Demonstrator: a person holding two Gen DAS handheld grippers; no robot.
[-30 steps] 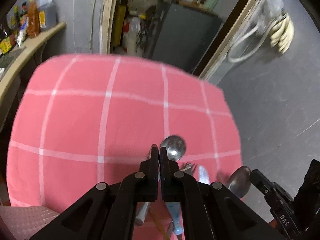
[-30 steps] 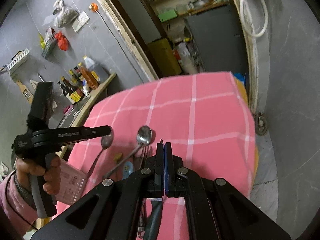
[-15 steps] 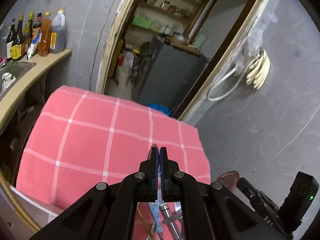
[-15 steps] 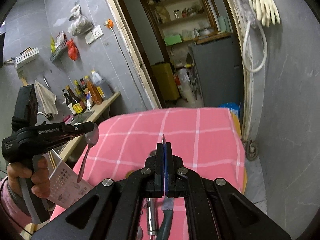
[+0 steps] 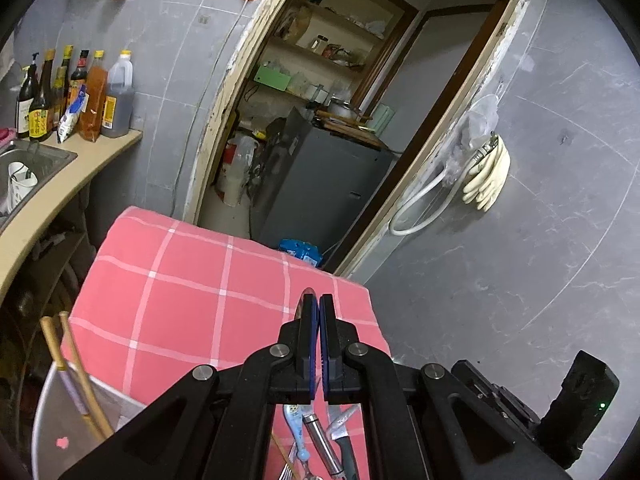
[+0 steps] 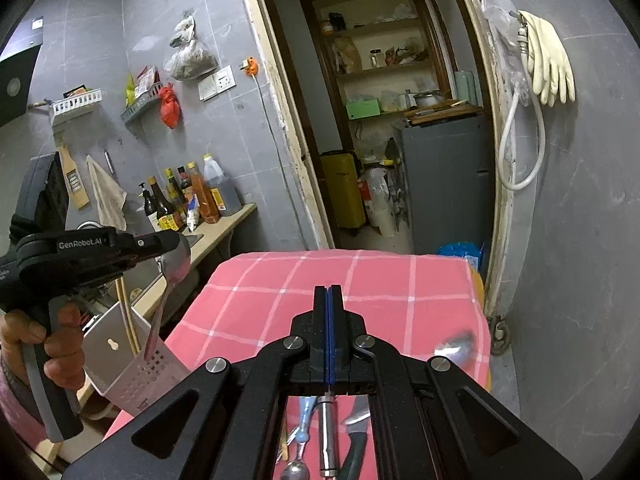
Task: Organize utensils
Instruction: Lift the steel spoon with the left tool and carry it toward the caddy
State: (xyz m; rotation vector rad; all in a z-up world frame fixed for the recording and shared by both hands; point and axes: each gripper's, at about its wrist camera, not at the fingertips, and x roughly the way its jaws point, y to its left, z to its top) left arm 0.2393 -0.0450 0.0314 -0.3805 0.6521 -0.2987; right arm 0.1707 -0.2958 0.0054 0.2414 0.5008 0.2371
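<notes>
1. Grey-tiled kitchen; a table under a pink checked cloth point(image 6: 360, 292) stands before an open pantry doorway, with a counter of sauce bottles point(image 6: 188, 200) to the left.
2. Left gripper point(image 6: 170, 246): fingers pressed together, pinching a steel spoon point(image 6: 170, 280) at the bowl. The handle hangs down over a white perforated utensil holder point(image 6: 132, 364) at the table's left edge, just beside the cloth.
3. Judgement: the spoon is held handle-down so it can drop upright into the holder, where 2 wooden chopsticks point(image 5: 76, 376) already stand.
4. Right gripper point(image 6: 328, 300): fingers pressed together. A second spoon point(image 6: 456, 350), blurred, shows beside its right linkage; whether the fingers pinch it cannot be told.
5. Remaining utensils lie on the cloth beneath both grippers: a light-blue-handled piece point(image 6: 305, 420), a steel handle point(image 6: 328, 436), a dark-handled knife point(image 6: 356, 432) and a small spoon point(image 6: 294, 470). Judgement: the task is partly done.
6. View differences: the right wrist camera alone shows the hand point(image 6: 44, 344) on the left tool, the spoon's full length and its alignment with the holder. The left wrist camera shows only a sliver of spoon bowl at its fingertips point(image 5: 308, 312), but looks into the holder and reveals the sink point(image 5: 36, 164).
</notes>
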